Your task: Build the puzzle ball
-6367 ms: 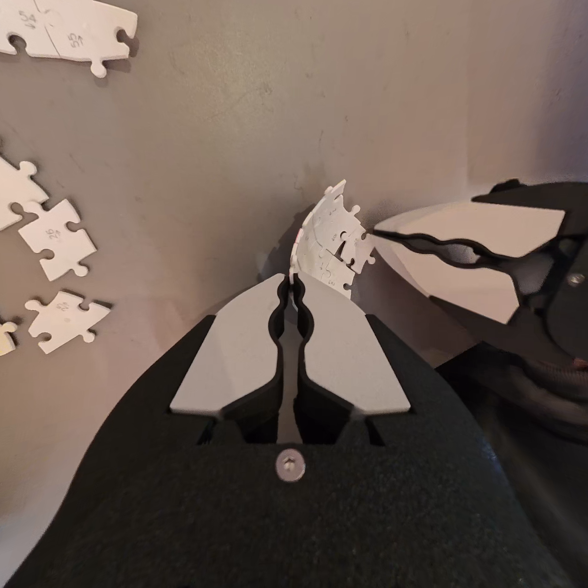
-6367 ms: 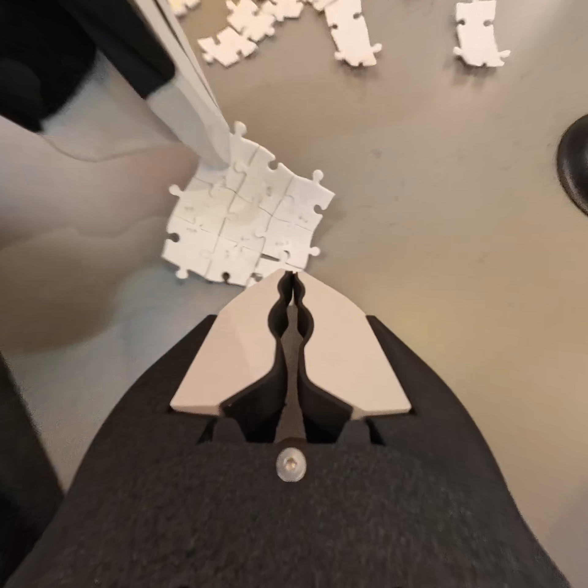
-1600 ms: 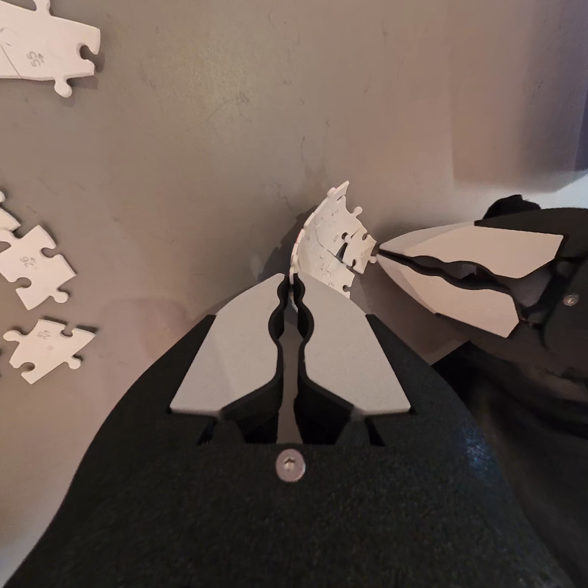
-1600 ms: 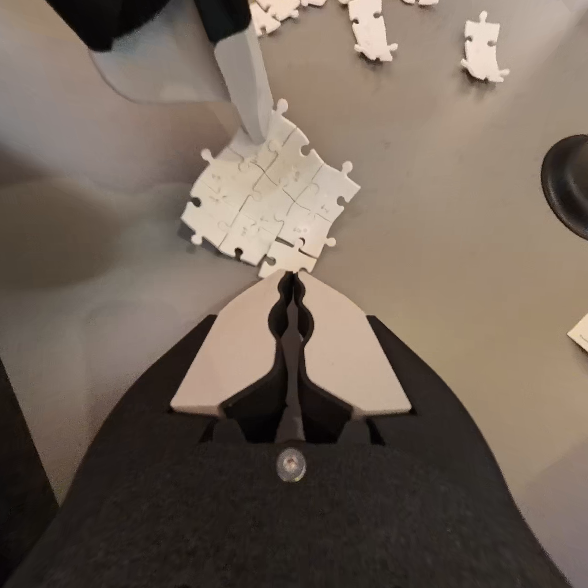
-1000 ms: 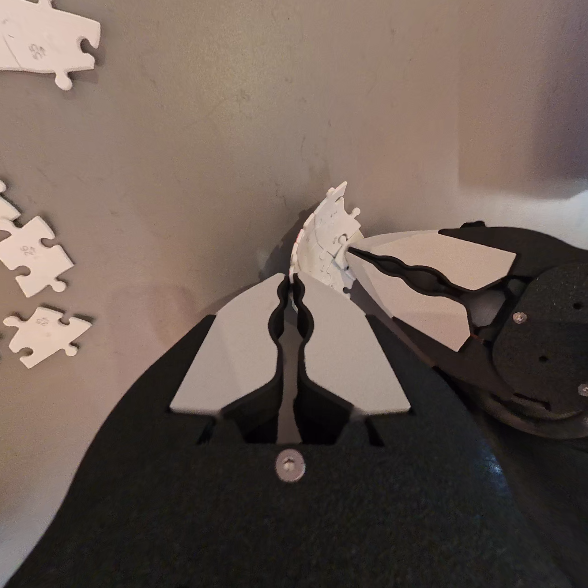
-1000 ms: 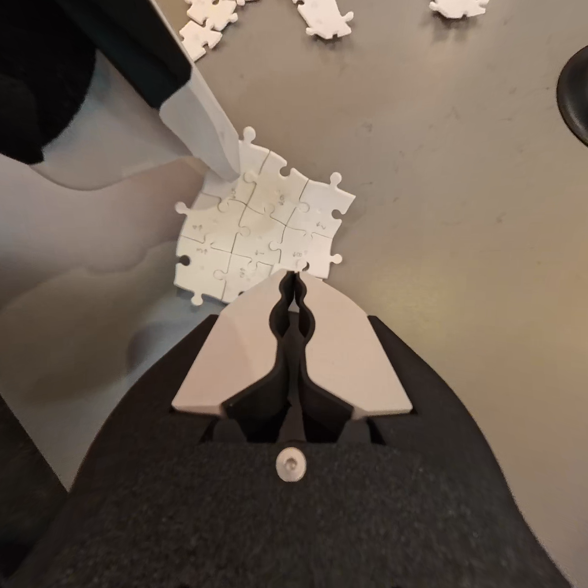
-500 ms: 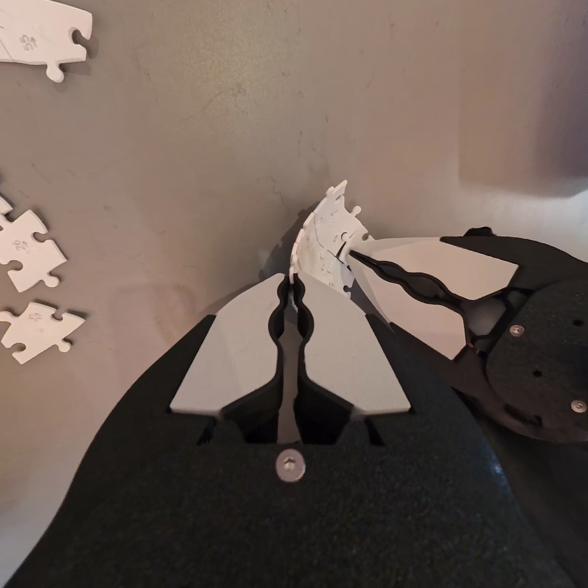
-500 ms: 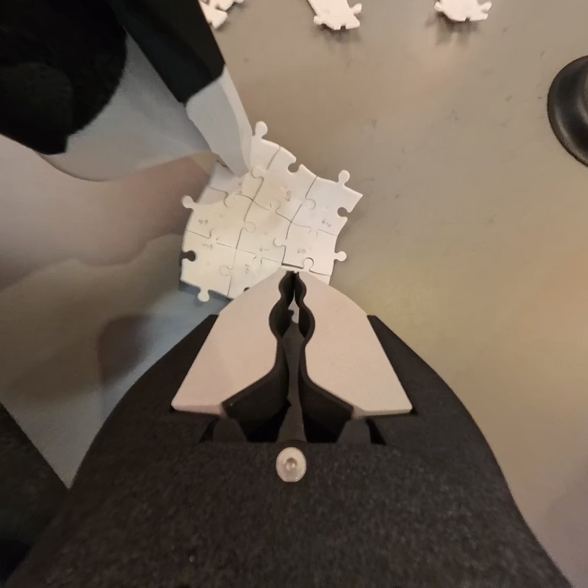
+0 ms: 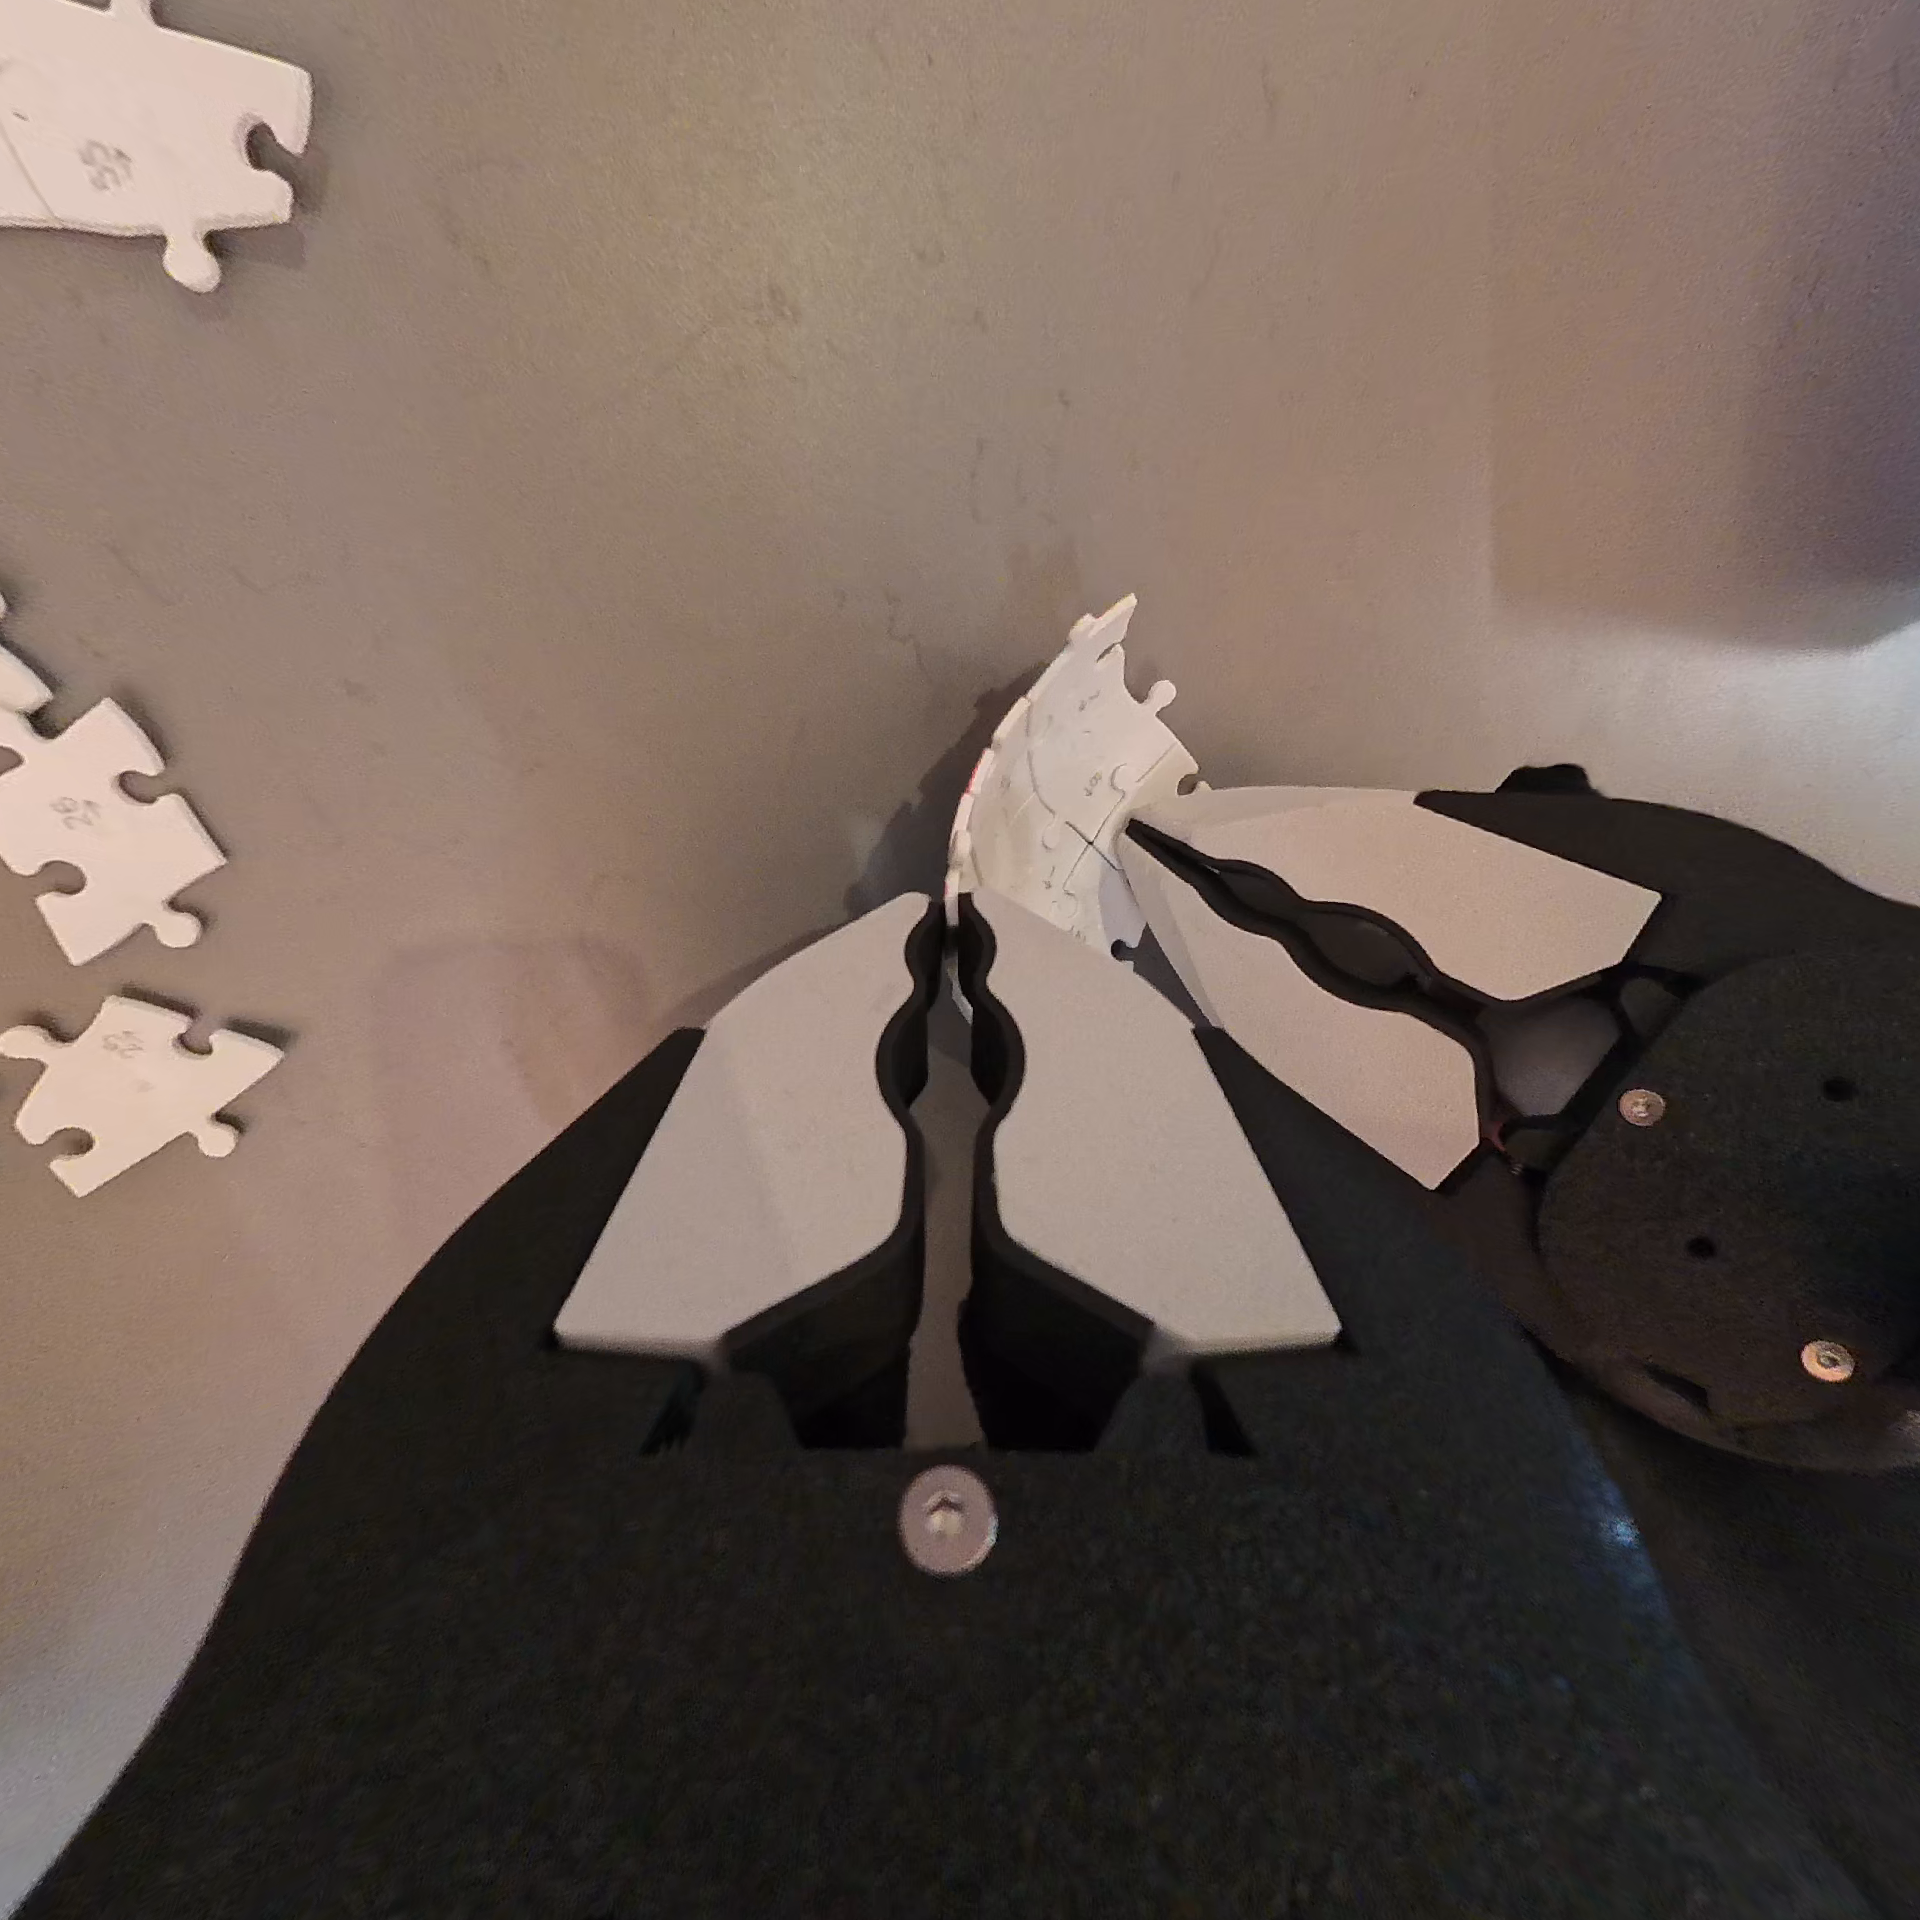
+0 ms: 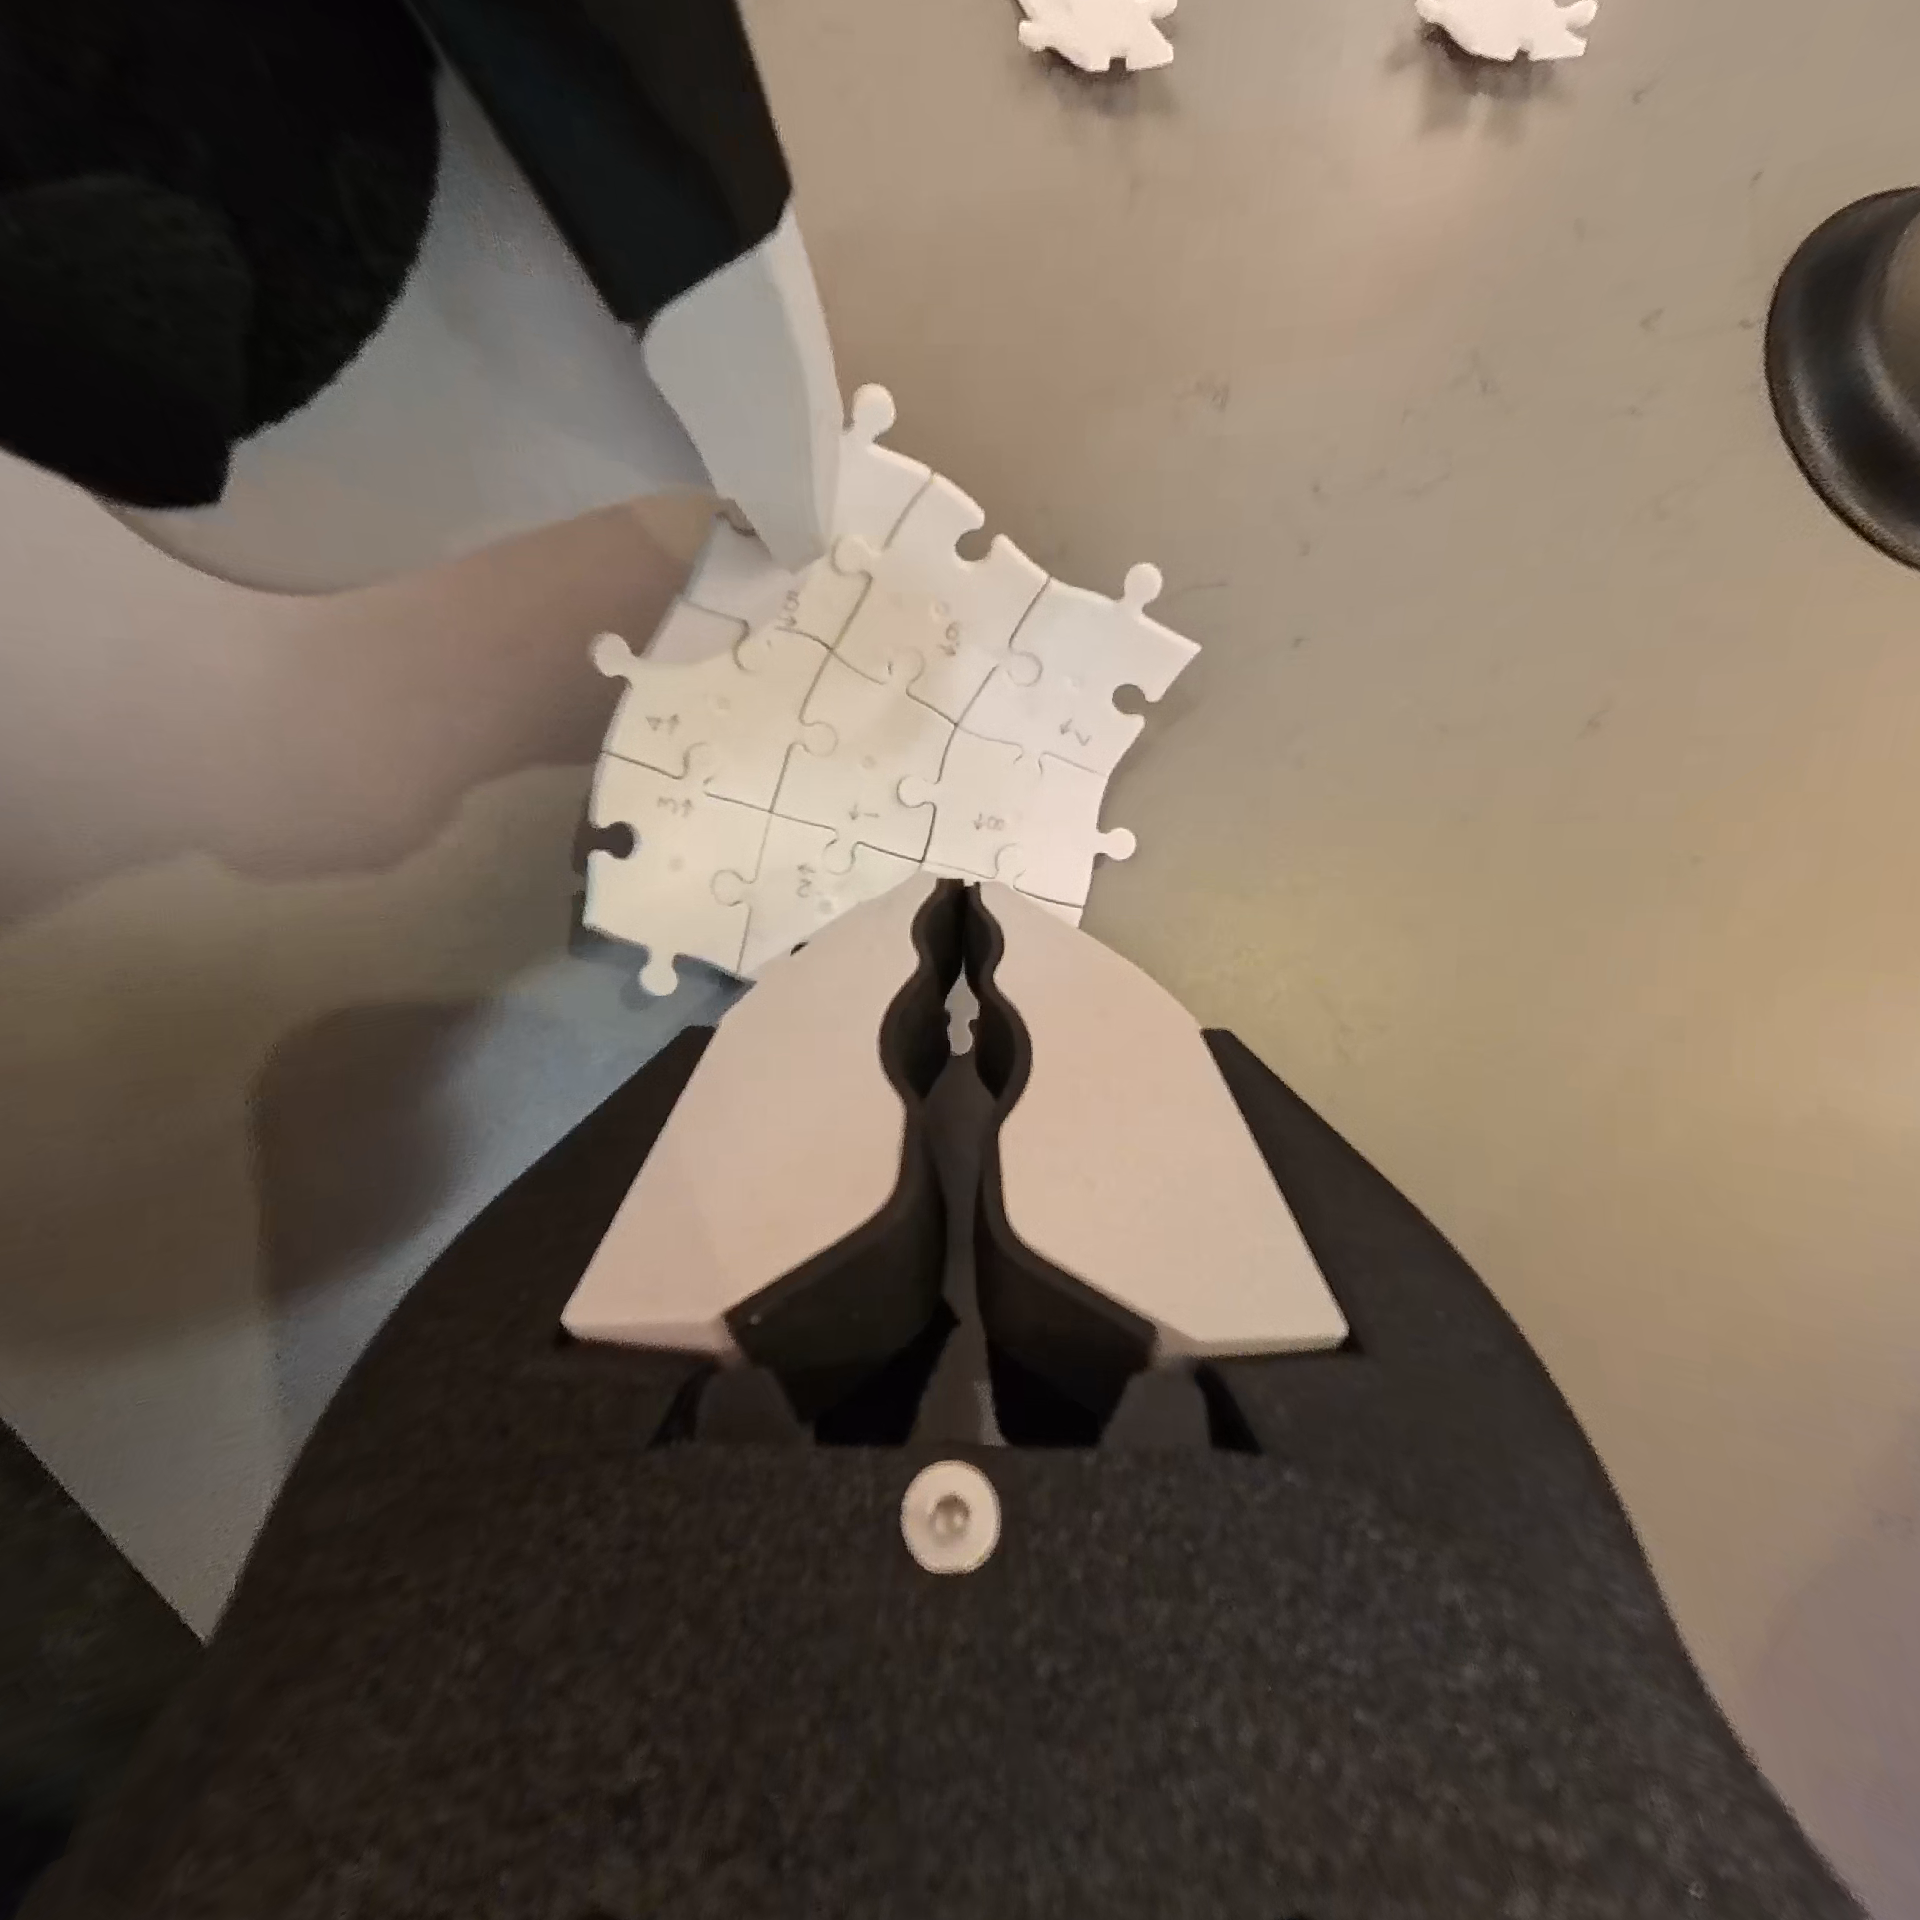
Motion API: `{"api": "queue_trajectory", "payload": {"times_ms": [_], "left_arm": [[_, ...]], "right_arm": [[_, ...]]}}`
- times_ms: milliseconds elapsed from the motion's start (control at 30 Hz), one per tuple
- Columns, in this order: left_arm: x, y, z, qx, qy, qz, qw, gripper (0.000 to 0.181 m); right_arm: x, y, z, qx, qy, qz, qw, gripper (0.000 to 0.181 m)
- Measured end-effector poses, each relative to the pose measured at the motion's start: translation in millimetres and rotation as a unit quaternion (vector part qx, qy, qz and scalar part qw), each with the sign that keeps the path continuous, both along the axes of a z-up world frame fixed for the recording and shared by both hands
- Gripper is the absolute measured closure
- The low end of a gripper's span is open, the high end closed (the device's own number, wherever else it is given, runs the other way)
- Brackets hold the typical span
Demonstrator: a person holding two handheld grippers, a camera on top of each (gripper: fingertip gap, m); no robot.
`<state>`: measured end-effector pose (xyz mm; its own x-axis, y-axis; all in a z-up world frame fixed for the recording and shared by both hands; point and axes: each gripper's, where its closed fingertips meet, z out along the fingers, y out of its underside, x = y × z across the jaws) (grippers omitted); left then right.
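Observation:
A curved white panel of joined puzzle pieces (image 10: 883, 727) is held above the grey table. In the left wrist view the panel (image 9: 1070, 779) stands edge-on. My left gripper (image 9: 951, 914) is shut on the panel's near edge, and it also shows in the right wrist view (image 10: 779, 520) at the panel's far-left corner. My right gripper (image 10: 961, 894) is shut on a single white puzzle piece (image 10: 1049, 888) that lies against the panel's near edge. In the left wrist view the right gripper (image 9: 1127, 831) comes in from the right, its tip on the panel's face.
Loose white puzzle pieces lie on the table at the left (image 9: 94, 821), (image 9: 135, 1081) and a joined strip at the top left (image 9: 135, 156). More pieces lie at the far edge (image 10: 1091, 31). A black round object (image 10: 1860, 364) sits at the right. Spacing between my two grippers at the tips: around 6 cm.
My right gripper has moved in from a short gap to the panel, bringing its piece against the panel's edge. The left gripper has kept its hold, and the panel has tilted slightly.

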<state>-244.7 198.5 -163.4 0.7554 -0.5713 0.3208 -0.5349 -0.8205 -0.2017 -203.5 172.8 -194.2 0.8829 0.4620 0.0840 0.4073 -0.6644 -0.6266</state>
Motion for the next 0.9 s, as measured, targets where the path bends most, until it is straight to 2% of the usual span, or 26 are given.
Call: {"api": "queue_trajectory", "payload": {"times_ms": [167,267,433,567,900], "left_arm": [[0.0,1.2,-0.3,-0.001,-0.001,0.001,1.000,0.179],[-0.8,0.9,-0.8,-0.002,-0.003,0.002,1.000,0.179],[-3.3,0.7,-3.3,-0.009,-0.012,0.009,1.000,0.179],[-2.0,1.5,-1.8,-0.007,-0.013,0.005,1.000,0.179],[-2.1,1.1,-1.2,-0.007,-0.016,0.004,1.000,0.179]], "right_arm": [[-0.3,0.0,-0.4,-0.008,-0.002,0.010,1.000,0.181],[0.3,0.5,1.7,-0.024,0.036,0.006,0.999,0.181],[8.4,3.9,28.6,0.011,0.075,0.022,0.997,0.181],[0.5,-1.3,9.1,-0.020,0.051,0.052,0.997,0.181],[-5.6,2.7,-0.7,-0.018,0.017,0.062,0.998,0.181]]}}
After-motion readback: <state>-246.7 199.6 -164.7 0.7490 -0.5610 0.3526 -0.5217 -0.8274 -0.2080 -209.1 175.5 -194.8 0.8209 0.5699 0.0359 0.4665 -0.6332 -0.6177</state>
